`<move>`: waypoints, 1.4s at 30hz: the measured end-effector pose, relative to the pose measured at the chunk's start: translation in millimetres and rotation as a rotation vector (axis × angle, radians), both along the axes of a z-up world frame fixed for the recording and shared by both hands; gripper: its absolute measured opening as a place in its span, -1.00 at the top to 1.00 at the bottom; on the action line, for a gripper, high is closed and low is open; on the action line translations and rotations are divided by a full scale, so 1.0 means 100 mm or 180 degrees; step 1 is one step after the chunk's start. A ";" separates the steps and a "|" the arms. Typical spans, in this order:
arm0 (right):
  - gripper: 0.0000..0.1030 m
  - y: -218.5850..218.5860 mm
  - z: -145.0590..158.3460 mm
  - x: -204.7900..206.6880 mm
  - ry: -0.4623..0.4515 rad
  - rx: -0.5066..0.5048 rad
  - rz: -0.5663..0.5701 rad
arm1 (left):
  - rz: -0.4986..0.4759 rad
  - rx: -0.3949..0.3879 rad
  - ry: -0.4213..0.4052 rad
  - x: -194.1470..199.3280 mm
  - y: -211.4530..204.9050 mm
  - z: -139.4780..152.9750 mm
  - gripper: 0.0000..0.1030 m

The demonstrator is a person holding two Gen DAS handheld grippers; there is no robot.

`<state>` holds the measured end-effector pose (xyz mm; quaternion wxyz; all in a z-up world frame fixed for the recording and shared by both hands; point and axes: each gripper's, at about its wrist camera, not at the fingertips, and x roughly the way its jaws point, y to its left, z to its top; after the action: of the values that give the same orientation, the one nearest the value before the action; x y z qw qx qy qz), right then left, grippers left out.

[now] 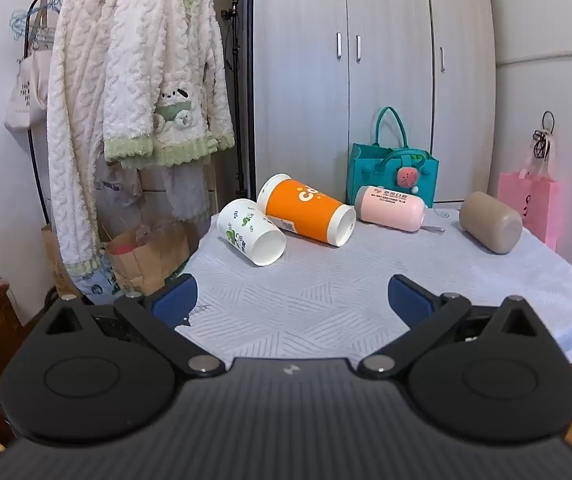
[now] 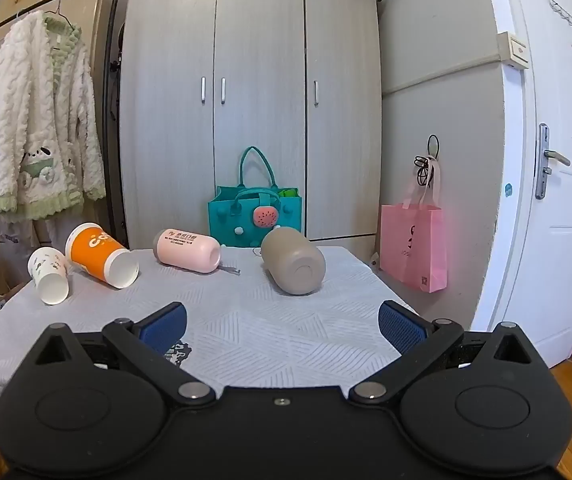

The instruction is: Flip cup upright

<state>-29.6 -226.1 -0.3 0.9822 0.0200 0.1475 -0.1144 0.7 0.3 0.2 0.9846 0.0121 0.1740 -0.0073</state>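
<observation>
Orange cup (image 2: 100, 257) sideways, logo partly hidden.

Your right gripper (image 2: 282, 326) hangs wide open over the near edge of the table (image 2: 246, 320), holding nothing. Four cups lie on their sides ahead: white cup (image 2: 48, 276) far left, touching the orange cup (image 2: 100, 255), then pink cup (image 2: 188, 256), and tan cup (image 2: 293, 261) straight ahead.

White cup (image 1: 252, 232), orange cup (image 1: 305, 210), pink cup (image 1: 391, 209), taupe cup (image 1: 489, 222) lie sideways.
</observation>
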 end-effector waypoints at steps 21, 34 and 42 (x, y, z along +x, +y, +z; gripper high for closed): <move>-1.00 -0.01 -0.01 0.05 0.0072 0.0004 -0.0009 | 0.0000 -0.0059 0.0032 -0.04 0.03 -0.02 -1.00; -1.00 0.01 -0.01 0.06 0.0109 -0.0014 -0.0007 | -0.0034 -0.0091 0.0014 -0.02 0.05 -0.02 -1.00; -1.00 0.02 -0.03 0.07 0.0123 -0.0013 0.0001 | -0.0009 -0.0106 0.0027 -0.01 0.04 -0.03 -1.00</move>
<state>-23.0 -224.5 -3.4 0.9792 0.0158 0.1662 -0.1149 -0.8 4.2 -2.9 0.9839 -0.0040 0.1781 -0.0116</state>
